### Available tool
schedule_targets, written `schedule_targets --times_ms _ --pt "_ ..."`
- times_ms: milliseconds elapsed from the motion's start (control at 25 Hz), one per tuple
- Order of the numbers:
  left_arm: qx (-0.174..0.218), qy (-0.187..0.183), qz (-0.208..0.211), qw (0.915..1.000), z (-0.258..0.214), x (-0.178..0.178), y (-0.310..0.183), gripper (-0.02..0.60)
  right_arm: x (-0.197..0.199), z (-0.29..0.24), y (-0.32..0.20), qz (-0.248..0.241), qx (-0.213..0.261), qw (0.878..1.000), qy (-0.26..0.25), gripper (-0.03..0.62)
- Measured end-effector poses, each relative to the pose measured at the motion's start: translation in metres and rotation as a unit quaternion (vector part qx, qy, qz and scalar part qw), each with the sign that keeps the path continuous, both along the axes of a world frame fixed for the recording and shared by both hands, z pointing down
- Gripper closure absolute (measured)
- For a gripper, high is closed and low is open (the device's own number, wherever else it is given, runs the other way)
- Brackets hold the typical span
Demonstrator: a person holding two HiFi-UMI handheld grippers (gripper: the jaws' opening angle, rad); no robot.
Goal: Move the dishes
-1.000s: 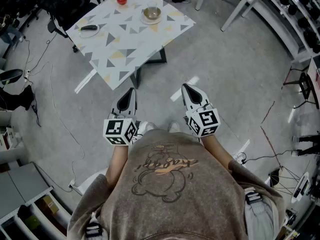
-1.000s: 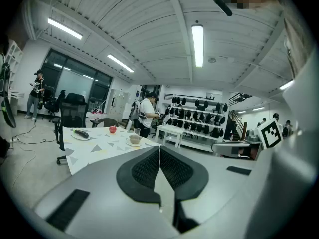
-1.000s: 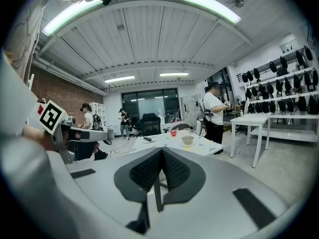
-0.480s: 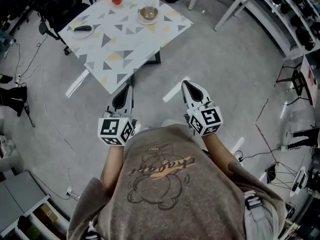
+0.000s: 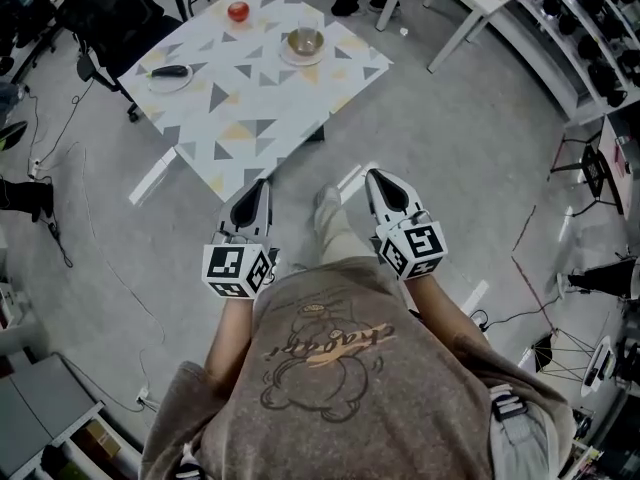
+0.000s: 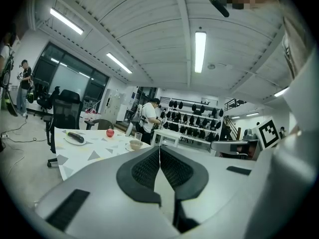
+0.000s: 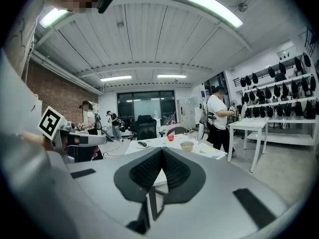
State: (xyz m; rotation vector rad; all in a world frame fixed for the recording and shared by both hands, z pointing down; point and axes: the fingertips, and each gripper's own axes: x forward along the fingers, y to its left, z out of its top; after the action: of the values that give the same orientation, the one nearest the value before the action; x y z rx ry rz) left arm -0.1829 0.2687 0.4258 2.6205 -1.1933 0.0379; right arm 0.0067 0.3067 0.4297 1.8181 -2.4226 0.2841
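both tongs (image 5: 262, 184) (image 5: 372, 175) well short of dishes (image 5: 305, 43)

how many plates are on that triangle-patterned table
2. One plate lies near the left edge of the table, under a dark elongated item. The other plate sits toward the far side, under the bowl. Both look small, so another could be missed.

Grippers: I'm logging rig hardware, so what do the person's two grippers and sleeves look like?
The left gripper and right gripper match: pale grey tapering shells, with black textured pads lining the jaws. Each carries a white cube printed with black square markers. No cables show. The person wears a brownish-grey sweatshirt with a cartoon print; its sleeves end above the forearms.
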Motion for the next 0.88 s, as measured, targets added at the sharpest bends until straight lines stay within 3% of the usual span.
schedule_targets --times_ms 360,880 --pt "0.002 -0.018 -0.005 0.9998 0.008 0.015 -0.063 0.561 0.012 0.017 -0.067 -0.005 0.000 1.000 -0.018 0.591" --pt "-0.009 -0.025 -0.035 0.9990 -0.007 0.080 -0.201 0.561 0.069 0.007 -0.213 -0.048 -0.012 0.998 -0.041 0.591"
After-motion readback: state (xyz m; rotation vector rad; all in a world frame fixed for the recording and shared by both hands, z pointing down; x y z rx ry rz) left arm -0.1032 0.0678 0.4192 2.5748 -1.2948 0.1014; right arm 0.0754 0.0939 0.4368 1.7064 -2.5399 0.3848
